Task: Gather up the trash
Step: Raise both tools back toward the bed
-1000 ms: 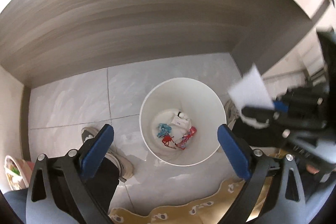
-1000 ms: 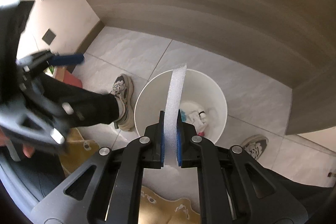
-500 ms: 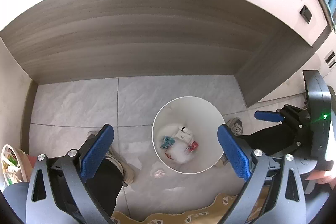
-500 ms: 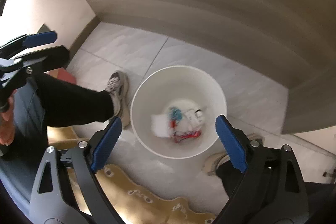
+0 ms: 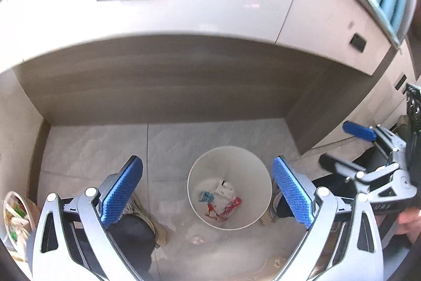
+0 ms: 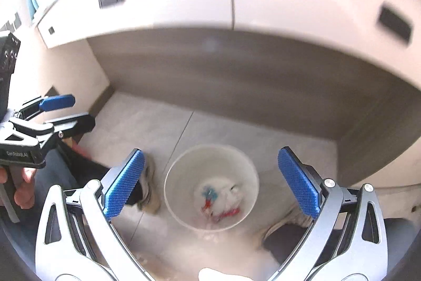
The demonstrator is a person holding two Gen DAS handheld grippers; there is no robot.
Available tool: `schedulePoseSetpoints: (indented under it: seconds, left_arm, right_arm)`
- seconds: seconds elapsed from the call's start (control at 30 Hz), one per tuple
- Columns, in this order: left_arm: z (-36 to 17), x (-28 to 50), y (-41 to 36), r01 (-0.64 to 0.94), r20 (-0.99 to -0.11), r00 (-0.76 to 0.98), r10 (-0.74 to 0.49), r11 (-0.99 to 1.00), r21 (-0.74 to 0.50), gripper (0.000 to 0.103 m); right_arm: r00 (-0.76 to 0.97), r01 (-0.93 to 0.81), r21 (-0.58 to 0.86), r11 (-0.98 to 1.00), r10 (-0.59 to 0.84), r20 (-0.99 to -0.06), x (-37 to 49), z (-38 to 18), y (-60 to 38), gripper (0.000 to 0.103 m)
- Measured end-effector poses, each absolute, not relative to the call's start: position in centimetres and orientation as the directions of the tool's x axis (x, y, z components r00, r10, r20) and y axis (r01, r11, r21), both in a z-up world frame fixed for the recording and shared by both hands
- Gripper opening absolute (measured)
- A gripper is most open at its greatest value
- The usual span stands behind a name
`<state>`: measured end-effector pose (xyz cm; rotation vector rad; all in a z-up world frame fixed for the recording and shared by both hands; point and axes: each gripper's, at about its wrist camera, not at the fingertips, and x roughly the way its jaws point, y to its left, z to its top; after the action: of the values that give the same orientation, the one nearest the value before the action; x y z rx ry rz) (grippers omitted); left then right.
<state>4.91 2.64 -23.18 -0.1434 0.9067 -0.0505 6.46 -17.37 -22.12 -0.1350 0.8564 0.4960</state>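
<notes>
Left wrist view looks down on one white bin (image 5: 229, 187) standing on the grey floor tiles (image 5: 100, 146) at about six o'clock of centre, framed by the left gripper (image 5: 208, 192), whose two blue pads (image 5: 122, 191) stand wide apart with nothing between them. The collected trash (image 5: 219, 198) lies at the bin's bottom: a blue scrap at nine o'clock, a white piece at twelve, red wrappers at five. One small pale scrap (image 5: 196, 237) sits on the floor just outside the rim, at seven o'clock.

The right gripper (image 6: 210, 188) is likewise spread and empty above the bin; in the left view it shows at three o'clock.

Judging by this, the drop is done and the next piece must be found. That stray scrap looks the nearest candidate: come down steeply, straddle it with the pads clear of the bin wall, and keep off the two shoes (image 6: 148, 188), one at each side of the bin.
</notes>
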Motion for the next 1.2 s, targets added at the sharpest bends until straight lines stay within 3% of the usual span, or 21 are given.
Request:
schedulePoseSetpoints:
  seconds: [0.4,0.83,0.97,1.2]
  left_arm:
    - [-9.7,7.0,-0.6,0.078,-0.638,0.765,-0.08,0.996,-0.032,0.097]
    - [1.9,19.5,-0.9,0.053,-0.586,0.808,-0.05,0.999,-0.011,0.097]
    - [3.1,25.5,-0.5,0.065,-0.607,0.792,-0.071,0.997,-0.031,0.097]
    - [1.7,35.8,-0.1,0.065,-0.67,0.738,-0.084,0.996,-0.054,0.097]
  right_arm:
    - [0.781,-0.449,0.053,0.892,0.421,-0.461,6.4,-4.4,-20.7,0.098]
    - [0.773,-0.385,-0.011,0.923,0.316,-0.55,19.7,3.6,-20.0,0.098]
    - [0.81,-0.368,-0.085,0.926,0.275,-0.518,23.8,4.8,-19.0,0.098]
    - [0.791,-0.361,-0.083,0.929,0.258,-0.555,31.5,4.9,-18.0,0.098]
